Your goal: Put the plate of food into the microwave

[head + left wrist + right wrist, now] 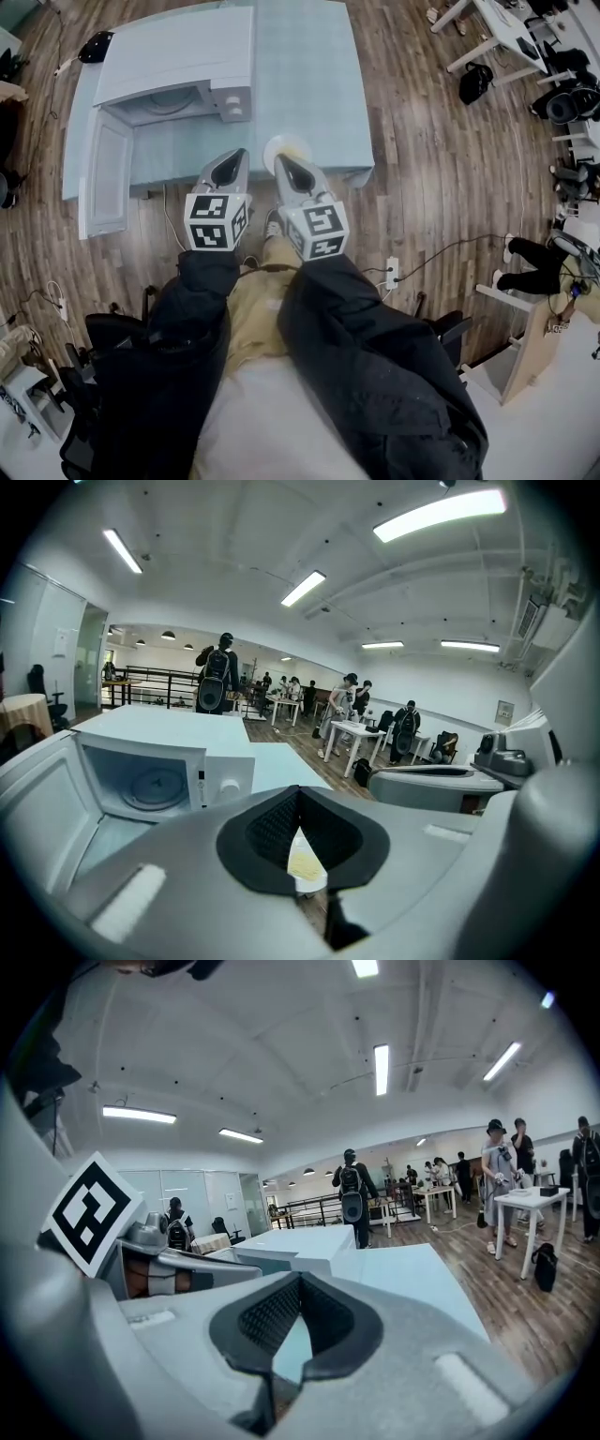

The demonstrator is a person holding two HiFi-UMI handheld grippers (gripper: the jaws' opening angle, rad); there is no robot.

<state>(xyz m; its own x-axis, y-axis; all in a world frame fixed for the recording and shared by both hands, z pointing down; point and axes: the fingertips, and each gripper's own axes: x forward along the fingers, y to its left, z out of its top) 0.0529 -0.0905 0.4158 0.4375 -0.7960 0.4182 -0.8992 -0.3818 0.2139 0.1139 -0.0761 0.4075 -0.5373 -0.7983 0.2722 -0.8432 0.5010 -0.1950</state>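
- My left gripper (pixel 240 155) (pixel 298 794) is clenched: in the left gripper view its two dark ribbed pads (pixel 272 827) meet at the tip with nothing pinched between them.
- My right gripper (pixel 280 161) (pixel 300 1280) is clamped together the same way and holds nothing.
- The round white plate of yellow food (pixel 289 146) (pixel 305 864) sits at the near edge of the light blue table (pixel 309 75), out in the open, just right of the microwave's front.
- In the head view both gripper tips hang at that near edge, the left one just beside the plate and the right one over its near rim. I cannot tell whether either touches it.
- The boxy white microwave oven (pixel 173 66) (pixel 159 780) stands on the left part of the table, its cavity facing me and showing a round turntable (pixel 155 787).
- Its door (pixel 106 173) is swung fully open to the left, reaching out past the table's near-left corner.
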